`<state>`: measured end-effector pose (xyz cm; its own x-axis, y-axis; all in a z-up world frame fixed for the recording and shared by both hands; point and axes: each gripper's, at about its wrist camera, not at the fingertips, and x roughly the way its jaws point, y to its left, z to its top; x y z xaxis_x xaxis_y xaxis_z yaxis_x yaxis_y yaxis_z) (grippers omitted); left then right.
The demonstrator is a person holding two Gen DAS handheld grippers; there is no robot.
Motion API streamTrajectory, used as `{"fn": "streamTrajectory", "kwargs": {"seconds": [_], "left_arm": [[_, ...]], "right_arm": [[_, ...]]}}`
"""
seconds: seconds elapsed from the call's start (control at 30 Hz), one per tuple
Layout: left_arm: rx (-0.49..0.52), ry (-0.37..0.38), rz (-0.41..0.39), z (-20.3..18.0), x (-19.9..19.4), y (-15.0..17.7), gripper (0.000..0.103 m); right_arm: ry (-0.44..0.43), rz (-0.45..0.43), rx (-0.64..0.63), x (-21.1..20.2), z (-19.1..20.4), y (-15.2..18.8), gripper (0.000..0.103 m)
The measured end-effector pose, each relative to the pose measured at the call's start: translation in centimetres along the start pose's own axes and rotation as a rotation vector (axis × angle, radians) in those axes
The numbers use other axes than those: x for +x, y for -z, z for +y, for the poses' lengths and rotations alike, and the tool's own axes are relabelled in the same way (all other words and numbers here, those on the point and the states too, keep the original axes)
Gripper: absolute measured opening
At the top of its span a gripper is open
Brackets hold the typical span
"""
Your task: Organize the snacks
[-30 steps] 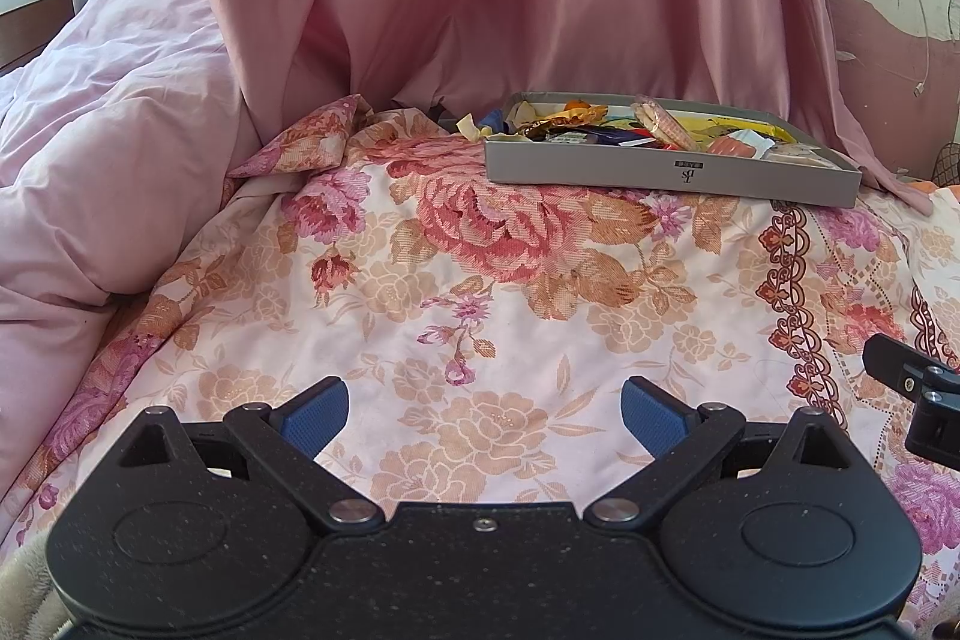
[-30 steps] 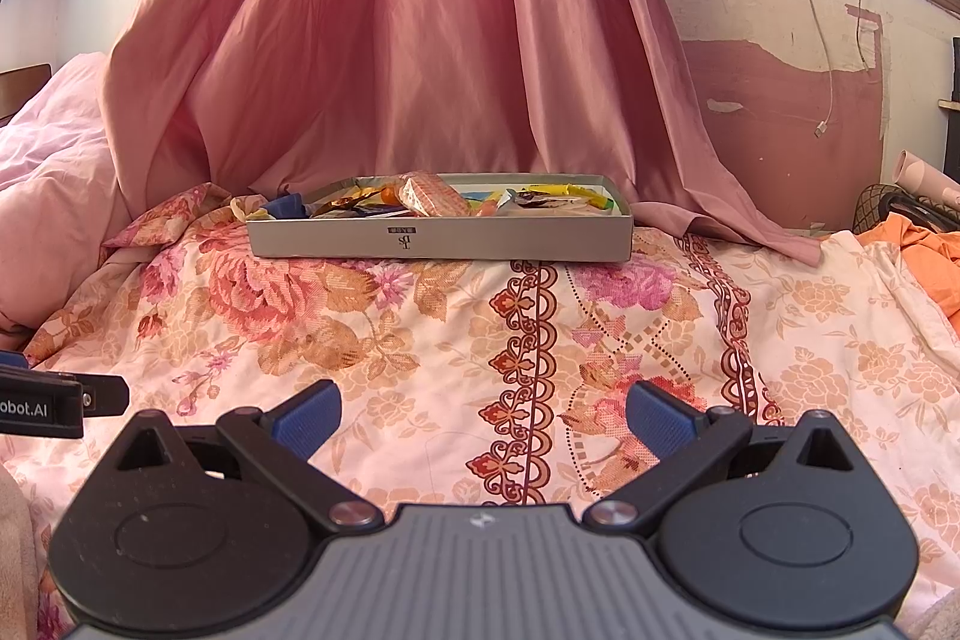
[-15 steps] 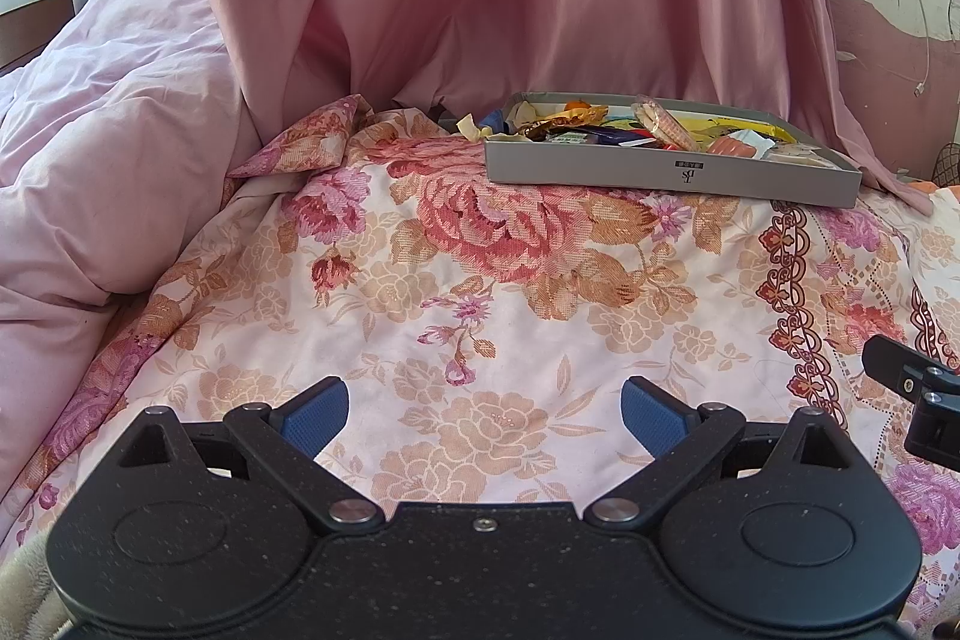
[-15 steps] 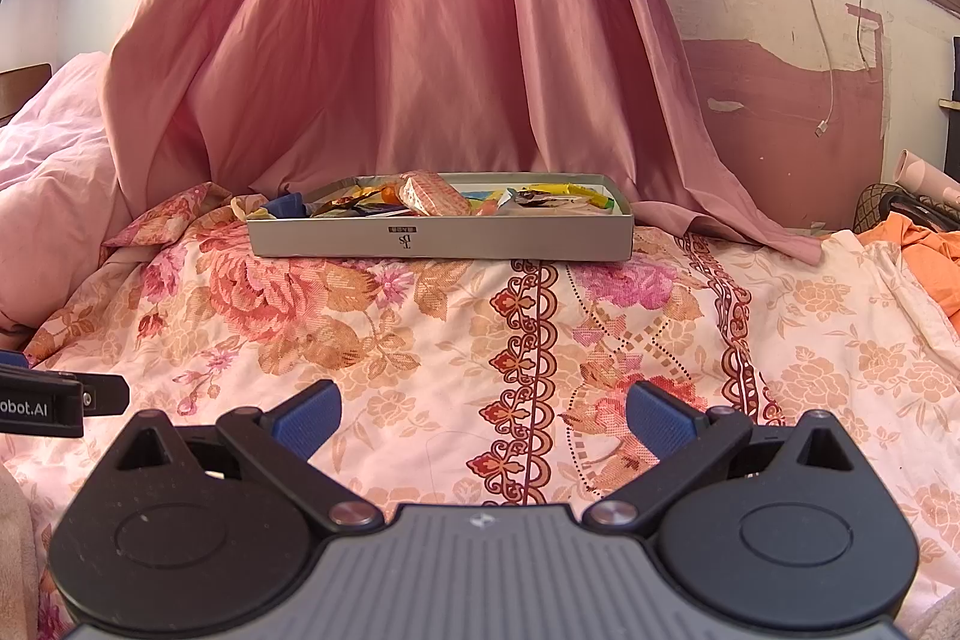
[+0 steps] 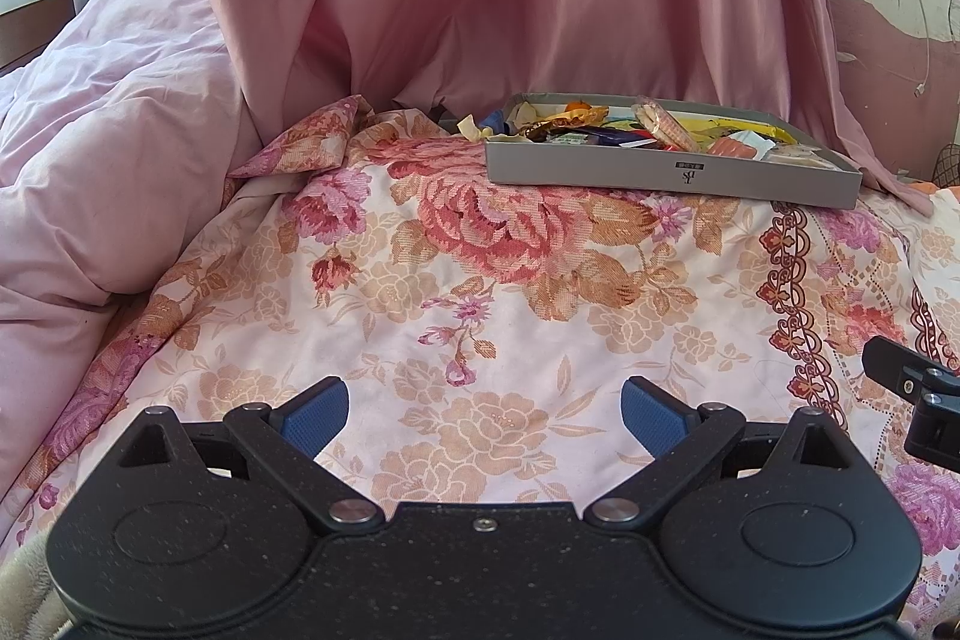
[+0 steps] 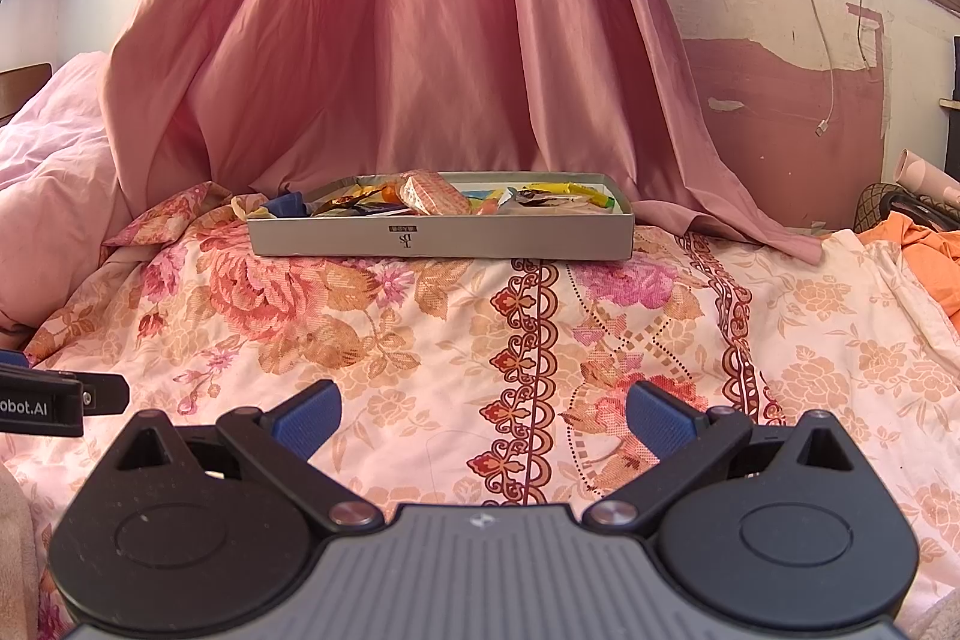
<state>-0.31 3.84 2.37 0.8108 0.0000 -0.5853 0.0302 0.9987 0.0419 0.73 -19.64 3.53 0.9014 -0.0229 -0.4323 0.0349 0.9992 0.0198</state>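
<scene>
A shallow grey box (image 5: pixel 672 175) (image 6: pixel 441 238) lies on the floral bedspread at the far side, holding several mixed snack packets (image 5: pixel 606 130) (image 6: pixel 438 196). A few wrappers (image 5: pixel 477 124) (image 6: pixel 273 203) sit at the box's left end, just outside it. My left gripper (image 5: pixel 485 409) hovers open low over the bedspread, well short of the box, with nothing between its blue pads (image 5: pixel 315 415). My right gripper (image 6: pixel 483 415) is likewise open and empty, at a similar distance from the box. Each gripper's edge shows in the other's view.
A pink quilt (image 5: pixel 102 130) is heaped at the left. A pink curtain (image 6: pixel 420 40) drapes down behind the box. Orange cloth (image 6: pixel 918 244) lies at the right edge. The floral bedspread (image 6: pixel 540 316) stretches flat between grippers and box.
</scene>
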Motion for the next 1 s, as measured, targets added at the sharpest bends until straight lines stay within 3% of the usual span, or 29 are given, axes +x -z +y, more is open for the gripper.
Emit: {"fn": "streamTrajectory", "kwargs": {"seconds": [1.0], "left_arm": [[-0.011, 0.002, -0.001, 0.13, -0.22, -0.04, 0.097]], "right_arm": [[0.0, 0.002, 0.001, 0.05, 0.06, 0.07, 0.103]]}}
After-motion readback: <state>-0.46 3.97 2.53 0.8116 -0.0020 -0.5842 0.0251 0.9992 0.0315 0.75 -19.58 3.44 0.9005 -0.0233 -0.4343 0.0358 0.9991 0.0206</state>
